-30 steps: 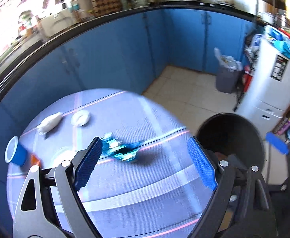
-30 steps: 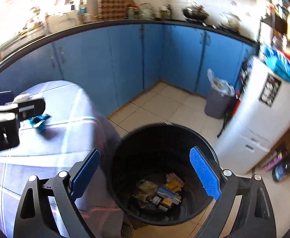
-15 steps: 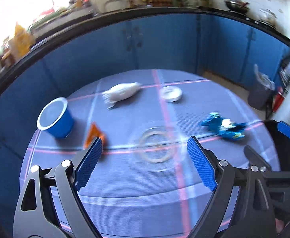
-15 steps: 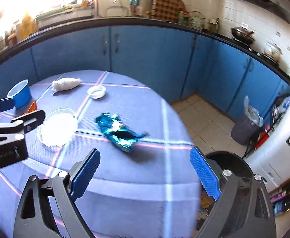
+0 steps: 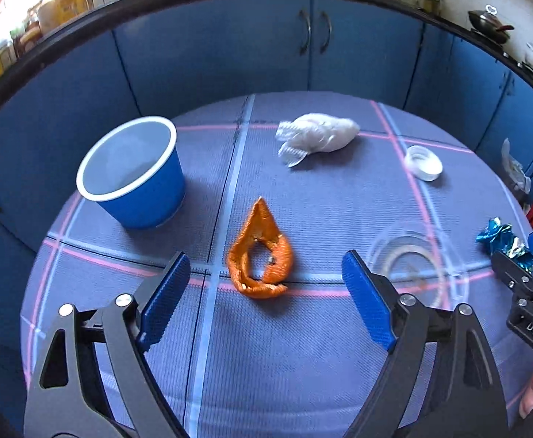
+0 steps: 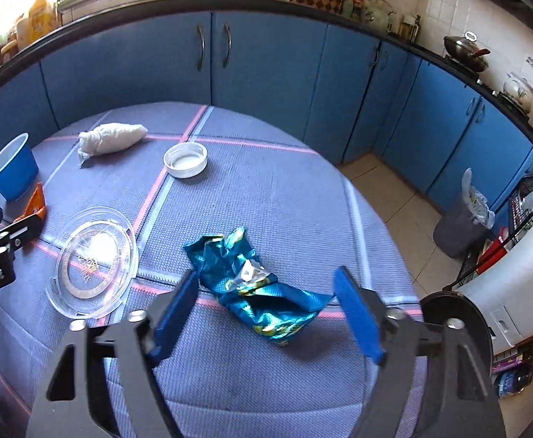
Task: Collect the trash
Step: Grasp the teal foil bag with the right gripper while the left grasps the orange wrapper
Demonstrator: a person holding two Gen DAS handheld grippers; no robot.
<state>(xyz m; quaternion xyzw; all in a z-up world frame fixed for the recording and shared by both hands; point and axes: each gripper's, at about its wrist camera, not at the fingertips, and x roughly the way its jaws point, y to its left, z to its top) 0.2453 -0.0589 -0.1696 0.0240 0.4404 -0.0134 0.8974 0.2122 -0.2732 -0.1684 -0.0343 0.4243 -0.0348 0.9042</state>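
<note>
An orange peel (image 5: 259,252) lies on the round table with the checked cloth (image 5: 303,346), just ahead of and between the fingers of my left gripper (image 5: 264,266). Its jaws are closing and do not touch the peel. A crumpled blue foil wrapper (image 6: 255,284) lies between the fingers of my right gripper (image 6: 266,281). Those jaws are closing too, and the pads (image 6: 354,310) stand just clear of the wrapper. A blue paper cup (image 5: 131,171), a white crumpled bag (image 5: 317,135), a white cap (image 5: 423,162) and a clear plastic lid (image 6: 91,259) also lie on the cloth.
The black trash bin (image 6: 456,314) stands by the table's right edge. A grey lined bin (image 6: 463,219) and a white appliance (image 6: 522,284) stand on the tiled floor further right. Blue cabinets (image 6: 266,65) run behind the table.
Both grippers have swung left, from over the black bin and the table's right side to above the table. The left one now frames the orange peel, the right one the blue wrapper, and both jaws have narrowed.
</note>
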